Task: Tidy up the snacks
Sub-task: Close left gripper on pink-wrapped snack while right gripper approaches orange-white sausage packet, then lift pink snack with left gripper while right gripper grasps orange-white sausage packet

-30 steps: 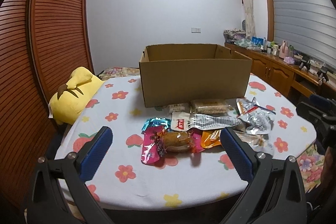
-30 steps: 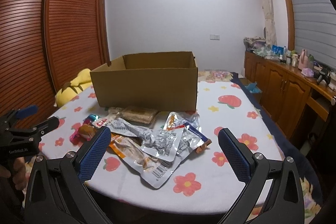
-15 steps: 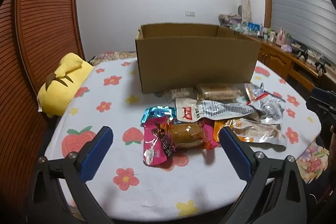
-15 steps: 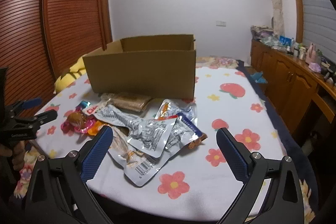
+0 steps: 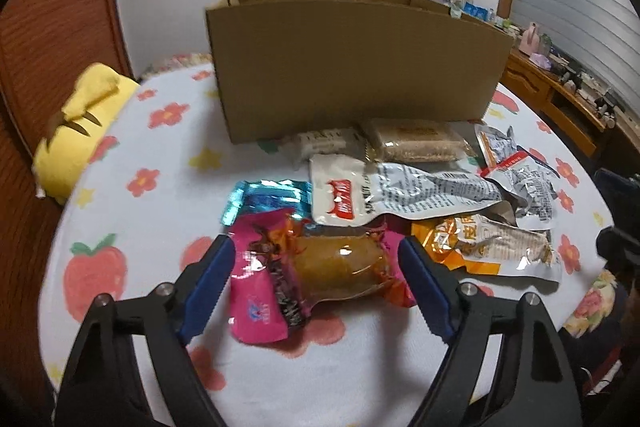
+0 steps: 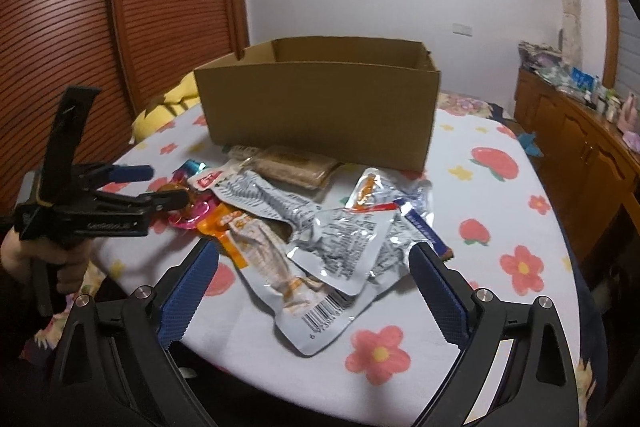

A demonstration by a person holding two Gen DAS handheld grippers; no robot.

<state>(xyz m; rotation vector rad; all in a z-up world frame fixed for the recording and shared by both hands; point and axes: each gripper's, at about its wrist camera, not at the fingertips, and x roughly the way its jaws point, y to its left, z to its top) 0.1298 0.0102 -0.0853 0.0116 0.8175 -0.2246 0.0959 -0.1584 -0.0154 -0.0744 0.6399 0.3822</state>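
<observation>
A: On the flowered table (image 5: 132,311), our left gripper (image 5: 316,269) is closing around the pink-wrapped cake (image 5: 320,267) (pads not pressing yet).

B: Our right gripper (image 6: 312,269) gapes wide over silver packets (image 6: 340,239); the box (image 6: 320,115) sits at twelve o'clock.

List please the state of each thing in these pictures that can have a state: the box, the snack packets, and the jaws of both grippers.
Cardboard box: upright, top flaps open.
Pink-wrapped snack: sealed, flat on table, between the left jaws, not gripped.
Left gripper: jaws closing, not yet pressing.
Right gripper: jaws wide, closing slightly, above the silver packets, holding nothing.
Silver packets: sealed, crumpled, overlapping.
</observation>
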